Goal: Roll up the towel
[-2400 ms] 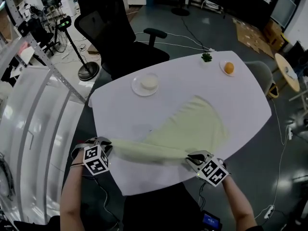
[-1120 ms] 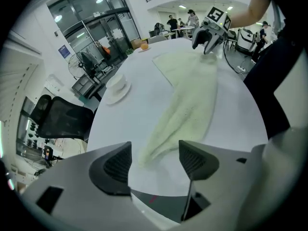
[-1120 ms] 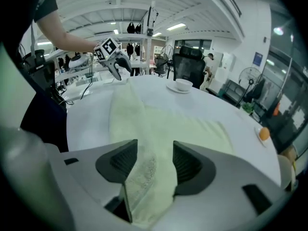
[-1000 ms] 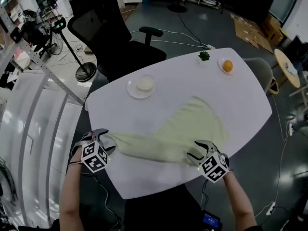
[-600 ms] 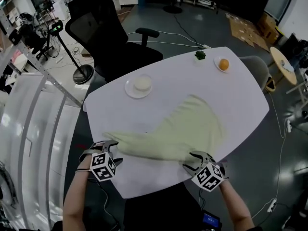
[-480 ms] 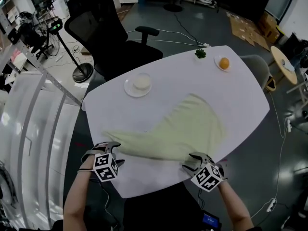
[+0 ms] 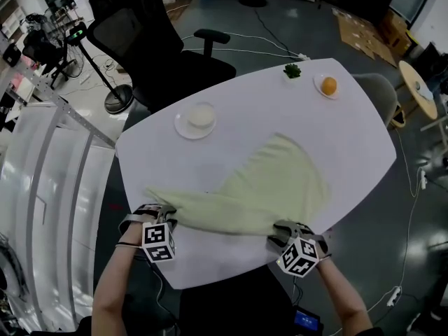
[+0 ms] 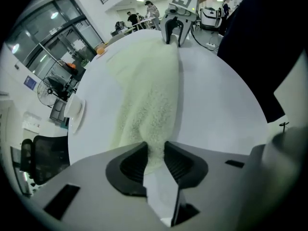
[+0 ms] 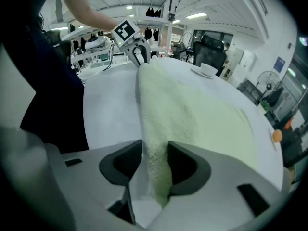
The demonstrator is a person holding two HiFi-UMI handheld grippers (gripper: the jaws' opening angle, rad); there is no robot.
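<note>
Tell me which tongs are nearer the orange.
Right. The right tongs sit at the table's near edge, below and slightly left of the orange in the head view; the left tongs sit farther left. Both have just been closing on the towel.

A lab workspace: office chair [image 7: 140,26], floor cables [image 7: 260,50], cardboard boxes [image 7: 360,30], tripod stand [image 7: 100,68].

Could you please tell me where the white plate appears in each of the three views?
Head view: plate on the far left of the table, beyond the towel.
Left gripper view: plate at the left, seen nearly edge-on, left of the towel.
Right gripper view: plate small, above centre to the right, beyond the towel.
Shared landmark: the pale green towel lying across the white table.
</note>
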